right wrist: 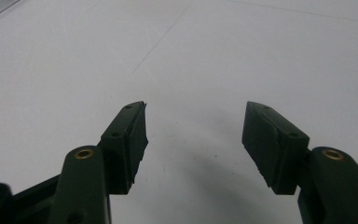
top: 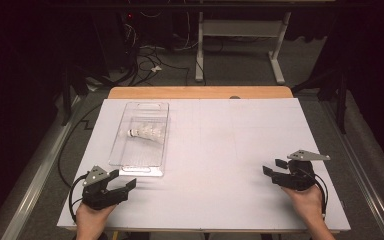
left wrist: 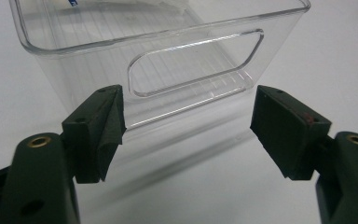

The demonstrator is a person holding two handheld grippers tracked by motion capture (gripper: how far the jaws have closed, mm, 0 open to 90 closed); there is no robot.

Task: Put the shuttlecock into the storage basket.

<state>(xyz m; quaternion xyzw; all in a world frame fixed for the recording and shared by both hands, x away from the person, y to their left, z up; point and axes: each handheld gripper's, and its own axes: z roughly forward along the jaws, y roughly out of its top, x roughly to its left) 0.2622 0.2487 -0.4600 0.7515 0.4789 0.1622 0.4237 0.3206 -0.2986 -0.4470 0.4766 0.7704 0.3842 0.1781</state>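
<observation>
Clear rectangular plastic bin (top: 142, 137) just ahead of left gripper (top: 123, 181) – white feathered shuttlecock (top: 144, 133) inside. Both grippers' jaws apart, empty – right gripper (top: 274, 167) well apart from bin.

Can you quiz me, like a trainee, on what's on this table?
1. What lies inside the clear plastic bin?
2. True or false: the left gripper is clamped on the bin's handle.
3. Which gripper is nearer the bin: A left, B right?

Key
1. A white shuttlecock.
2. False: in the left gripper view its jaws stand open, just short of the bin's near wall.
3. A. The right gripper, also open, hovers over bare white table.
</observation>
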